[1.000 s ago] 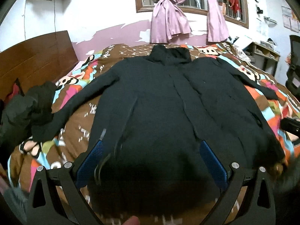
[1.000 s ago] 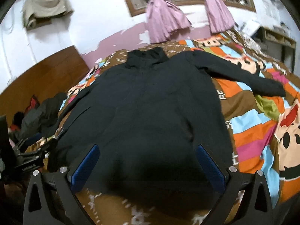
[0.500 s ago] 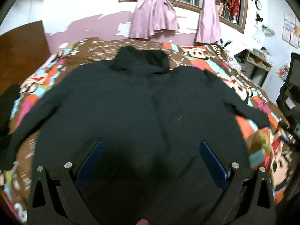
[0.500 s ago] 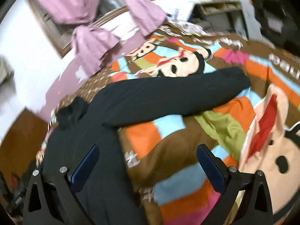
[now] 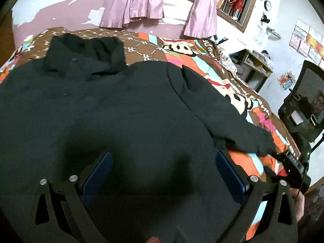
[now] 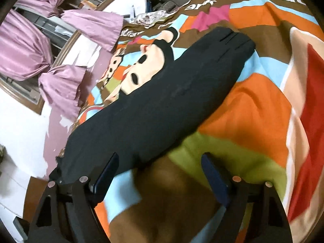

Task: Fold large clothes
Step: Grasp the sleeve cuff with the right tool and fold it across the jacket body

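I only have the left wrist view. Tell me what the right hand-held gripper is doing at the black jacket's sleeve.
Observer: The right hand-held gripper is open. Its jaws have just been closing a little, and nothing is pinched between them.
Operator: Give me where the sleeve sits against it.
Observer: The sleeve lies stretched flat across the quilt, with its near edge just ahead of the left finger. The pads are not pressing on it.
Operator: Report the cuff.
Observer: The cuff is at the sleeve's far end, away from the gripper, lying flat and unfolded.
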### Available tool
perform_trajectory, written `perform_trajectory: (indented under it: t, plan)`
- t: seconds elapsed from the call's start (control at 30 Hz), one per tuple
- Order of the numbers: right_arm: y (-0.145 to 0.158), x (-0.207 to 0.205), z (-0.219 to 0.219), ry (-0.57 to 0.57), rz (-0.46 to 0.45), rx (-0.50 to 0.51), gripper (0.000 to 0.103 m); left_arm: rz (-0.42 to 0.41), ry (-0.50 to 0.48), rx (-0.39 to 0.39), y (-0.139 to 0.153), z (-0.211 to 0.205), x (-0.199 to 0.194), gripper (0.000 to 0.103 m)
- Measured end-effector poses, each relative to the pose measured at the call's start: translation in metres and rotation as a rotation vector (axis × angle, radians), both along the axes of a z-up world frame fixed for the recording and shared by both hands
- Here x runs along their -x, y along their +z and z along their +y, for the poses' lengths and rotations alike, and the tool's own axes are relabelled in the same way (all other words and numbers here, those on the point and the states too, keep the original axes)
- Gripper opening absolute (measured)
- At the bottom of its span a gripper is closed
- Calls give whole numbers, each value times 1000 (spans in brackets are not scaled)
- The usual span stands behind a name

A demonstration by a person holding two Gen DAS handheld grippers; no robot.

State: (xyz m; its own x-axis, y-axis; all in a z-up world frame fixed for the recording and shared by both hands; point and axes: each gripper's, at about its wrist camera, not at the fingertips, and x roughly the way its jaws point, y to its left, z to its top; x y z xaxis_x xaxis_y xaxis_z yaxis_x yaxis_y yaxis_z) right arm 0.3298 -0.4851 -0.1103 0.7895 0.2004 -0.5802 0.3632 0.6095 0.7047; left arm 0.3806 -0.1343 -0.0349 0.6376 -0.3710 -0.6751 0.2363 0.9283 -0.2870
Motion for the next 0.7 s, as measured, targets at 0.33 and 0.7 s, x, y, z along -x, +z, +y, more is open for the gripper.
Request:
perform_trajectory:
  t: [0.33,0.7]
  plan:
    - [-27,-22,-44,-207,33,-227,28,21,-65,-93,-25,-45,-54,100]
    - [116,-37,7,-91,-161,250,8,-25,-81,-55,-38,-27,-42,101]
